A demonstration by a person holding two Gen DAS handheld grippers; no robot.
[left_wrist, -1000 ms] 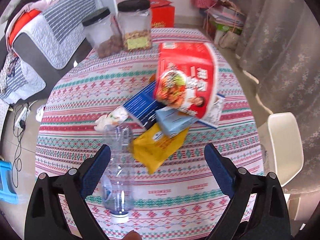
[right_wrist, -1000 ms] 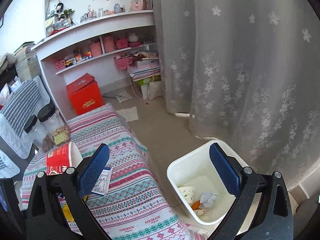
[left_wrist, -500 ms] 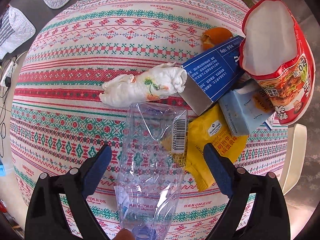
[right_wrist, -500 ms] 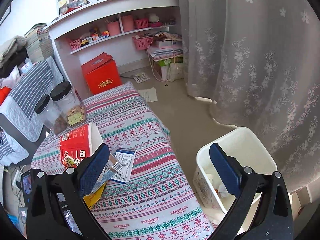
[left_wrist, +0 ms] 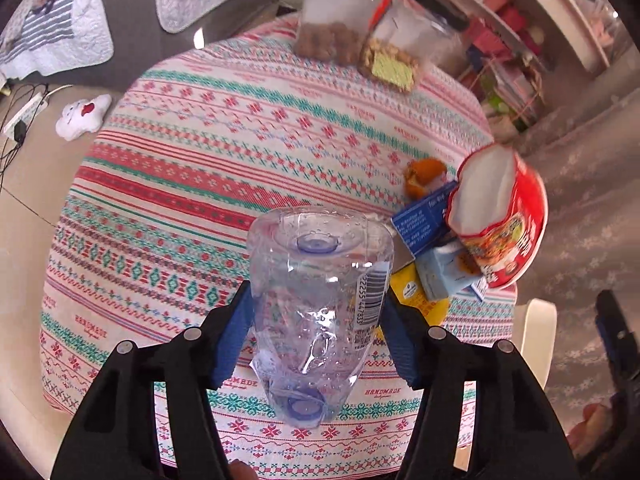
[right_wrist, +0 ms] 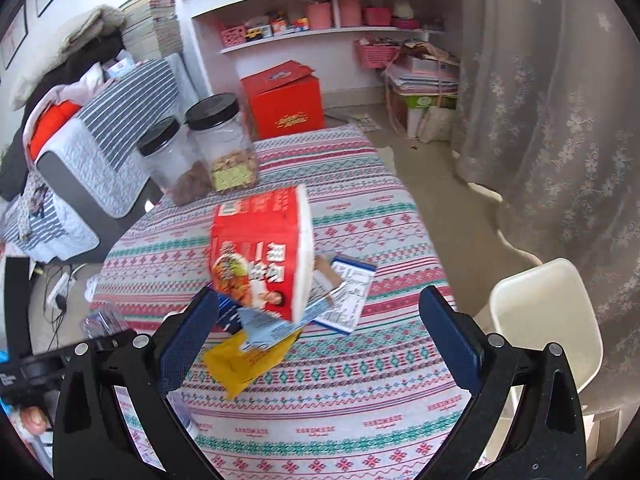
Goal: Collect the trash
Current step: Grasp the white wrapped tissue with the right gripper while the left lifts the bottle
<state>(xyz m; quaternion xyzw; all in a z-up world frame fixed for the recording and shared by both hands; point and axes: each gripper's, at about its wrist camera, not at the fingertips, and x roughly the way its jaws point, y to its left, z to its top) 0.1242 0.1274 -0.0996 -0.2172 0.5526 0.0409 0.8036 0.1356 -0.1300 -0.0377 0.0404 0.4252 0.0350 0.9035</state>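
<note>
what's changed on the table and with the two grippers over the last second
The left gripper closed on the clear plastic bottle and lifted it off the tablecloth. The right gripper, open throughout, swung from the white bin back over the table. The red noodle bowl, boxes and yellow packet stayed piled.

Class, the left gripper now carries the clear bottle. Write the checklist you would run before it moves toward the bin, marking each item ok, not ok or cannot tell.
1. Left gripper shut on clear bottle: ok.
2. Bottle lifted off the tablecloth: ok.
3. Bottle capped: cannot tell.
4. Right gripper open and free: ok.
5. Bin in view: not ok.
6. Table cleared: not ok; red noodle cup and yellow packet lie there.
</note>
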